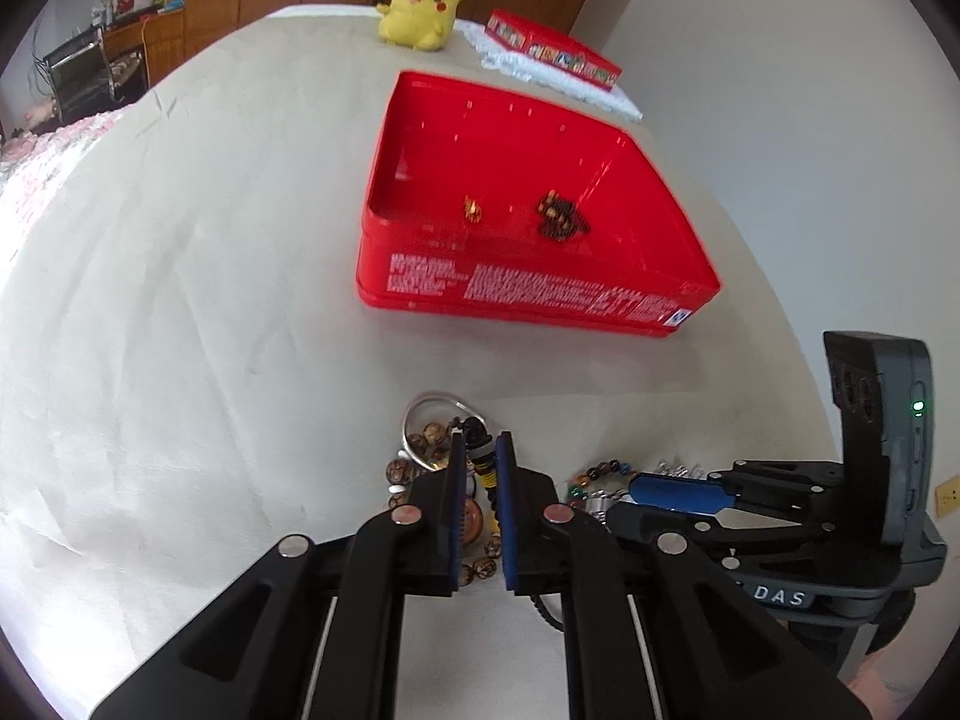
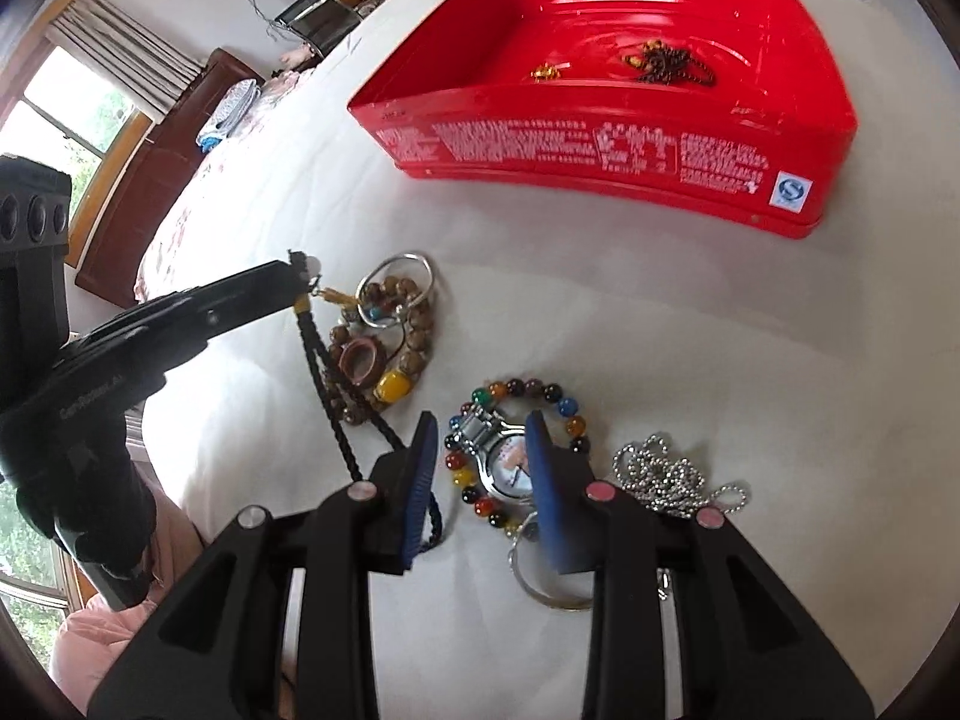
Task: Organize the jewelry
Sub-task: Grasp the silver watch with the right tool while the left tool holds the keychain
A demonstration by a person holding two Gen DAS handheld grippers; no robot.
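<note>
Left gripper point(image 2: 303, 279) clamps shut on the black braided cord point(image 2: 327, 384) near its top end, prob. to lift it clear. Right gripper point(image 2: 480, 450) hangs part-open over watch point(image 2: 507, 468) and bead bracelet point(image 2: 516, 390), gripping nothing. Red tin point(image 2: 600, 150) (two pieces already inside) waits beyond.

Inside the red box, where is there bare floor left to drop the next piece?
The red box is mostly bare: its whole left half and far side are free. Only the gold charm and dark bead strand occupy the near-right middle. Outside, the table between box and jewelry pile is free too.
</note>
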